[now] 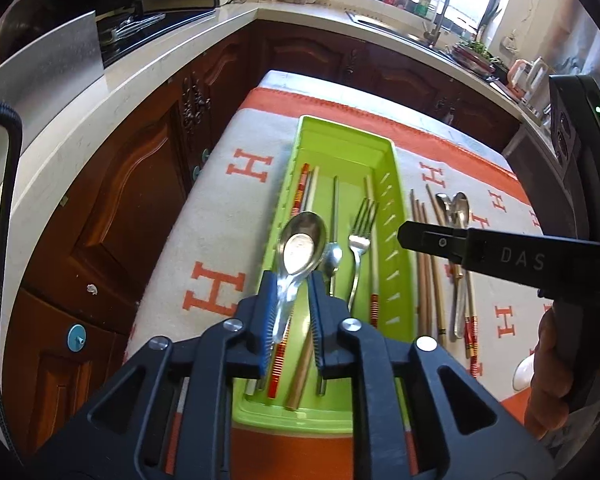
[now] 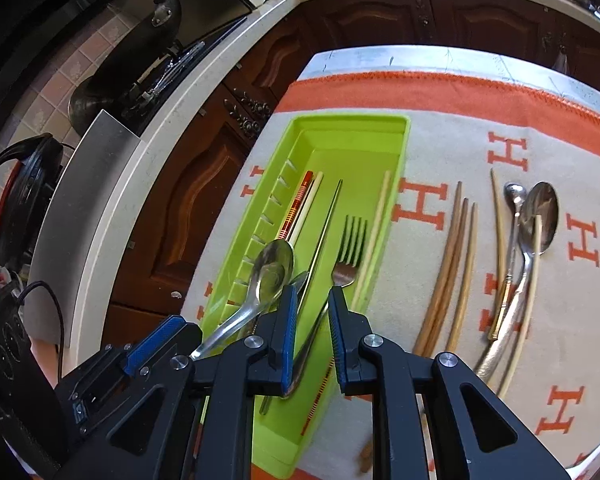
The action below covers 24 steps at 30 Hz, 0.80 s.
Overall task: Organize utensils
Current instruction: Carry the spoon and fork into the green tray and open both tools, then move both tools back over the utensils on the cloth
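A green utensil tray [image 1: 396, 240] [image 2: 340, 128] lies on the H-patterned cloth and holds chopsticks, a fork [image 1: 360, 236] [image 2: 350, 252] and a small spoon [image 1: 333, 258]. My left gripper [image 1: 294, 280] is over the tray's near half; a large steel spoon [image 1: 302, 242] [image 2: 270, 270] sits between its jaws, handle against the left pad, with a gap to the right pad. My right gripper [image 2: 312, 296] is open and empty above the tray's near end. Right of the tray lie wooden chopsticks [image 2: 450, 264] [image 1: 426, 264] and more spoons [image 2: 540, 216] [image 1: 458, 208].
A pale kitchen counter [image 1: 100, 92] with dark wooden cabinets [image 1: 112, 184] runs along the left and far side. A sink with a tap [image 1: 440, 8] is at the back. A black kettle [image 2: 16, 196] stands at the left in the right wrist view.
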Tool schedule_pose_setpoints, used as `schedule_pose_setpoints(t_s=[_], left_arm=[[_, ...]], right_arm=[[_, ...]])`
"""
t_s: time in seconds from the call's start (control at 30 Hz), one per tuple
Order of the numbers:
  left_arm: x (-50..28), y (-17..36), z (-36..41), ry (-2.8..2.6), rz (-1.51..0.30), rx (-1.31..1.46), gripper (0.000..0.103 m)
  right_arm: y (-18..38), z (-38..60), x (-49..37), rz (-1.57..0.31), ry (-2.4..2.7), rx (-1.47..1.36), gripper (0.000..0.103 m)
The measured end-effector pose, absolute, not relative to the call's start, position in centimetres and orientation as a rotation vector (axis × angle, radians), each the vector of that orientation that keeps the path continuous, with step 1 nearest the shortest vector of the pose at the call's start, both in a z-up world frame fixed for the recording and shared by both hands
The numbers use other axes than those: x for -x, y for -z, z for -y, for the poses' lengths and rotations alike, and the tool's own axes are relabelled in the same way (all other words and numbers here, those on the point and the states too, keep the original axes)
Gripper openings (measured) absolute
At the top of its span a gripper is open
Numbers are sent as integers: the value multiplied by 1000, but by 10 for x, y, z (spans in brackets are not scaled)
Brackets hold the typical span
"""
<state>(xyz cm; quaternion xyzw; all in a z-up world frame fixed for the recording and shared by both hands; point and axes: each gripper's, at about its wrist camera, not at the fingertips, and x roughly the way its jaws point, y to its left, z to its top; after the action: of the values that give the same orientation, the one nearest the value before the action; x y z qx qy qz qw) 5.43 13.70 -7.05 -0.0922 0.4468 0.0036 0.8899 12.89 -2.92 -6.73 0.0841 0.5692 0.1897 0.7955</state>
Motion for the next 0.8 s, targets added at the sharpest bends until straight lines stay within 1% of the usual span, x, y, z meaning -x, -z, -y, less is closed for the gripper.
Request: schedule_pose_setpoints(t_s=[0.3, 0.5, 0.67, 0.8], left_arm=[[-50, 54, -117, 43, -913, 176, 15], [-50, 42, -98, 80, -903, 153, 17], [-50, 35, -77, 115, -886, 139, 38], [-54, 34, -61, 147, -890, 122, 39]], right_arm=[[41, 72, -113, -1157, -385, -184, 16], [34, 108, -104, -1128, -348, -201, 20], [30, 141, -99, -1106, -315, -231, 24], [31, 162, -97, -1093, -289, -240, 25]])
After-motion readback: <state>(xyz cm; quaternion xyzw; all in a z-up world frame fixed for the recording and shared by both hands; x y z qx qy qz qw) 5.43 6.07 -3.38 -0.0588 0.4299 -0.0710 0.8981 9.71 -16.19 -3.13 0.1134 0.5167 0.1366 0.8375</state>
